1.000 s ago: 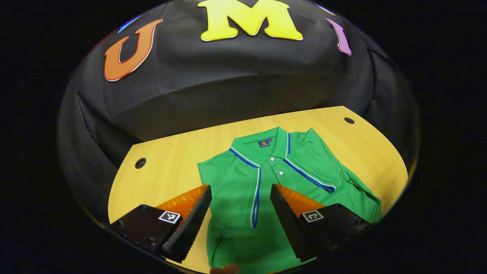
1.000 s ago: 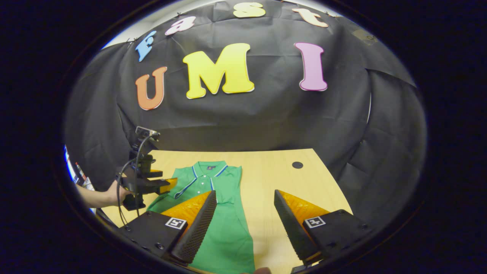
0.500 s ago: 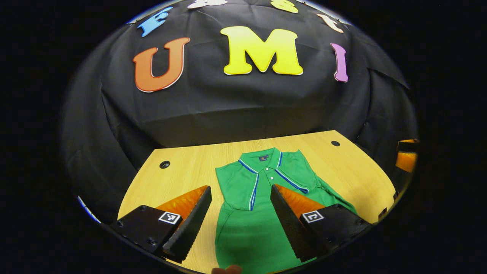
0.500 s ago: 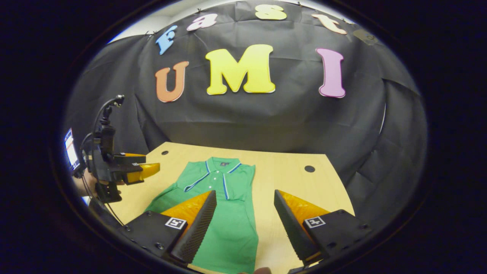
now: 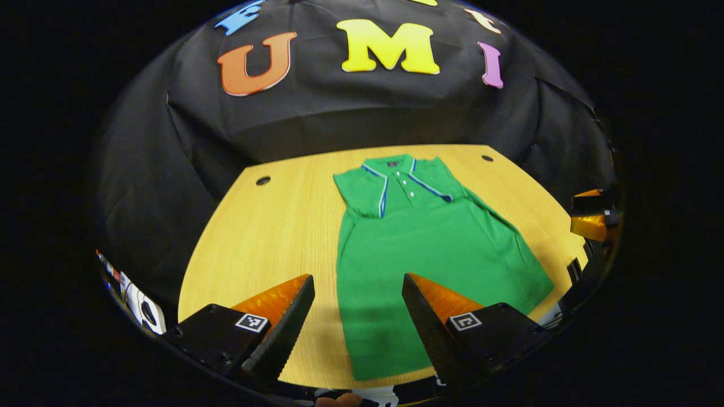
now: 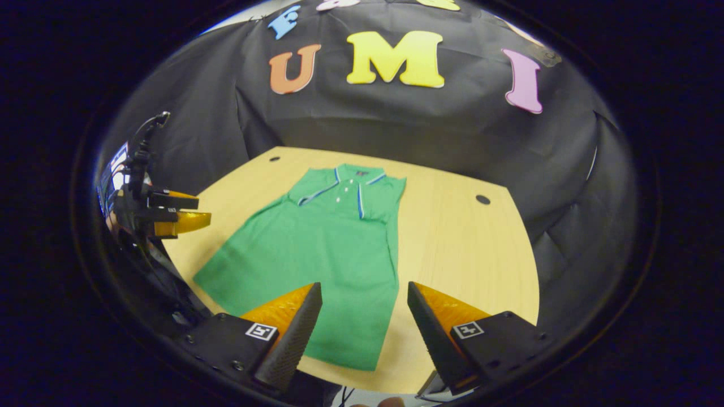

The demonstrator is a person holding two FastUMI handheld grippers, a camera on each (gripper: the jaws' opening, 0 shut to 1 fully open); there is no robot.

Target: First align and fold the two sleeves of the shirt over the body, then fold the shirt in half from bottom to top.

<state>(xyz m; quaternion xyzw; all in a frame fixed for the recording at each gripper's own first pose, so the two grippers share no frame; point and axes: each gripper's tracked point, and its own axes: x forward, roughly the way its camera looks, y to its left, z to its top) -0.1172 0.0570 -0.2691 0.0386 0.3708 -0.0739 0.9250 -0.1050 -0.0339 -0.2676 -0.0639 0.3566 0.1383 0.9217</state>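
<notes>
here the left gripper (image 5: 357, 282) hangs over the near edge of the table (image 5: 266, 237), its fingers spread wide with nothing between them but air, the shirt's hem below. the right gripper (image 6: 365, 291) hovers likewise above the near edge, fingers apart and holding nothing. the green shirt (image 5: 418, 249) lies flat on the wood, collar toward the far wall, hem close to the near edge, both sleeves folded in over the body. in the left gripper view bare wood runs wide on the shirt's left side, with less on its right, where the skirt of the shirt flares toward the table's edge. a round hole (image 5: 263, 181) sits in each far corner, well apart from the cloth. black cloth (image 5: 317, 113) walls the booth behind and to both sides.
</notes>
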